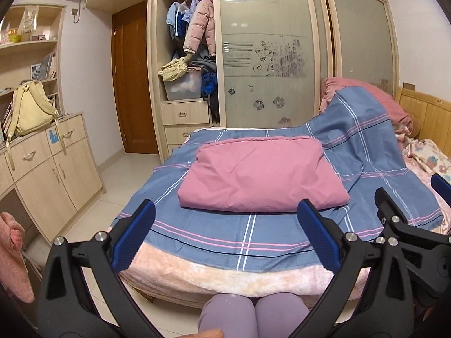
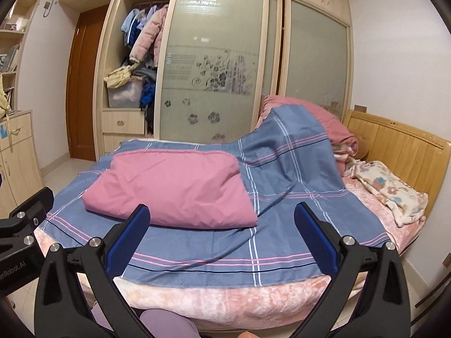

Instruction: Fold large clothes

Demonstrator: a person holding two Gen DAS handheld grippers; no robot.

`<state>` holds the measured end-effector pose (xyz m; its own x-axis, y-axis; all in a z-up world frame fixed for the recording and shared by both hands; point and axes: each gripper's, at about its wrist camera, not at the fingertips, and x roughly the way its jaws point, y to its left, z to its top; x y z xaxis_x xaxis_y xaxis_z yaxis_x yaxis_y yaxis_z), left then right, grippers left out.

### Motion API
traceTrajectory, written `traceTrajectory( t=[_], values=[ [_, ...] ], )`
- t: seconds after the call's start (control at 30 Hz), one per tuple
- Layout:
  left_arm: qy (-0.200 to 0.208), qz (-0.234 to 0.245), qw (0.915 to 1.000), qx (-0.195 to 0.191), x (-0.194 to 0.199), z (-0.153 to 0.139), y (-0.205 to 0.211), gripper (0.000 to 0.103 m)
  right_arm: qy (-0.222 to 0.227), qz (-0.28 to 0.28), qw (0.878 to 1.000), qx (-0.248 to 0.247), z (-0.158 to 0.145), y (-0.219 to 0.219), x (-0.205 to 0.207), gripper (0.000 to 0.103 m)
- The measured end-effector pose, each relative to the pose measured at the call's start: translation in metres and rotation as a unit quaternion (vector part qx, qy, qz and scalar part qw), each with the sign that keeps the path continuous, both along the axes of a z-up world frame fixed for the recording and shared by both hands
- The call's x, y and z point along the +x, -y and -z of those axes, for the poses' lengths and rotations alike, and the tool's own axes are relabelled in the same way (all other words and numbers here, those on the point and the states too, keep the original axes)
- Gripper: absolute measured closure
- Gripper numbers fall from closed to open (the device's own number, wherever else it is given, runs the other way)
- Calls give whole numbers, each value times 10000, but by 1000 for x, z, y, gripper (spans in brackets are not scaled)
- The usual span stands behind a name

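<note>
A folded pink cloth (image 1: 259,174) (image 2: 172,188) lies as a thick rectangle on the blue plaid sheet (image 1: 248,233) (image 2: 296,197) that covers the bed. My left gripper (image 1: 225,231) hovers over the bed's near edge, in front of the pink bundle, open with nothing between its blue pads. My right gripper (image 2: 222,233) is beside it on the right, also open and empty, held off the bundle's near right corner. The right gripper's black body (image 1: 408,225) shows at the right edge of the left wrist view.
A pink fleece blanket (image 2: 225,295) hangs over the bed's front edge. A heaped pink quilt (image 2: 318,118) and floral cloth (image 2: 394,194) lie by the wooden headboard (image 2: 400,146). A wardrobe (image 1: 267,56) stands behind; a cabinet (image 1: 50,169) with a yellow backpack (image 1: 31,107) is on the left. The person's knees (image 1: 253,315) meet the bed.
</note>
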<state>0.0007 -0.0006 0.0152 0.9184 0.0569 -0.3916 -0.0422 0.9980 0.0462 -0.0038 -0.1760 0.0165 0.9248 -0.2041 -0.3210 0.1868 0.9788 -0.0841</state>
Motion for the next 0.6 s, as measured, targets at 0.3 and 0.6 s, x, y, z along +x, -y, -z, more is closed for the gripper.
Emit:
traceTrajectory(
  t=[0.3, 0.6],
  values=[
    [-89, -10, 10000, -26, 0, -2, 2, 2, 17, 173, 9998, -56, -3, -2, -6, 1],
    [-83, -79, 9999, 107, -1, 1, 8, 2, -22, 224, 9997, -65, 0, -5, -8, 1]
  ],
)
